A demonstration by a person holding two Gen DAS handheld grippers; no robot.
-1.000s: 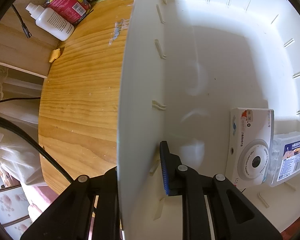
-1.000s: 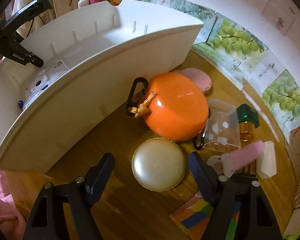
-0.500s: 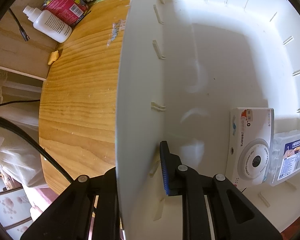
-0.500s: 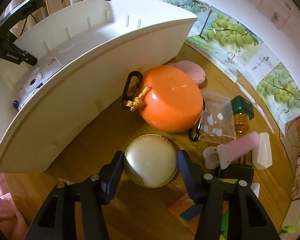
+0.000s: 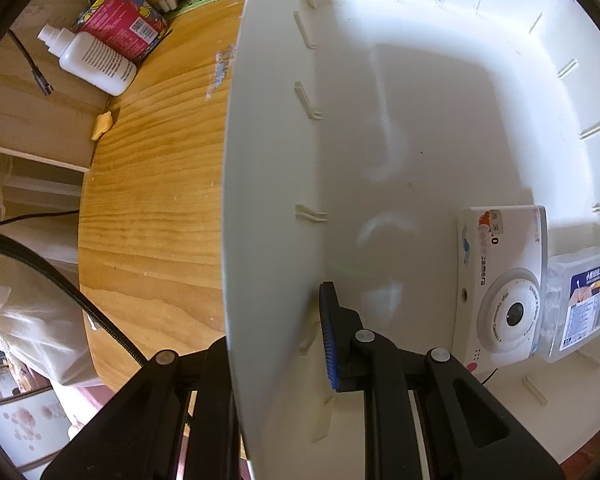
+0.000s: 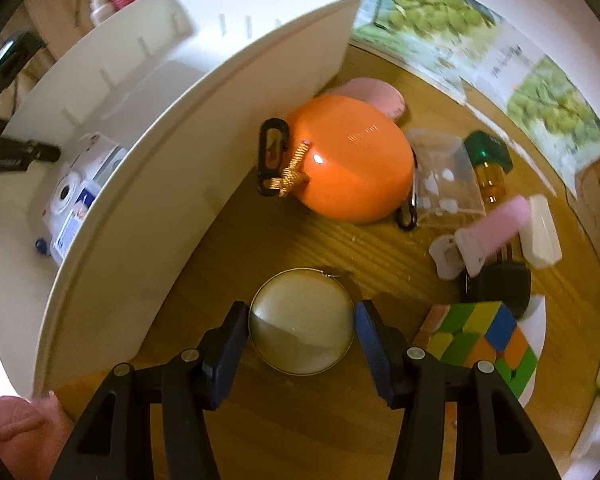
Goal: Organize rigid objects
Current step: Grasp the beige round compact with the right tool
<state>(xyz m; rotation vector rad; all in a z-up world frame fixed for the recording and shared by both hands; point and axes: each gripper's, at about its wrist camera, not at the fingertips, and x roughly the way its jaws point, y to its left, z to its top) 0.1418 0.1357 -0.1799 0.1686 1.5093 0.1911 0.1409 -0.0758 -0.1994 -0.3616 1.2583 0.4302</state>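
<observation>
Both hand-held grippers gripping: one on the bin wall, one on the round case

The left hand-held gripper (image 5: pixel 276 344) is clamped narrowly on the side wall of the white bin (image 5: pixel 268 200), one finger outside, one inside; in the bin a white toy camera (image 5: pixel 500 284) lies touching a clear plastic box (image 5: pixel 580 300); the right hand-held gripper (image 6: pixel 302 330) has both pads against the pearl round case (image 6: pixel 302 320) on the wooden counter (image 6: pixel 260 240), near its front edge just beside the bin; an orange ball-shaped case (image 6: pixel 352 164) sits behind it, a colour cube (image 6: pixel 484 340) to its right.
</observation>
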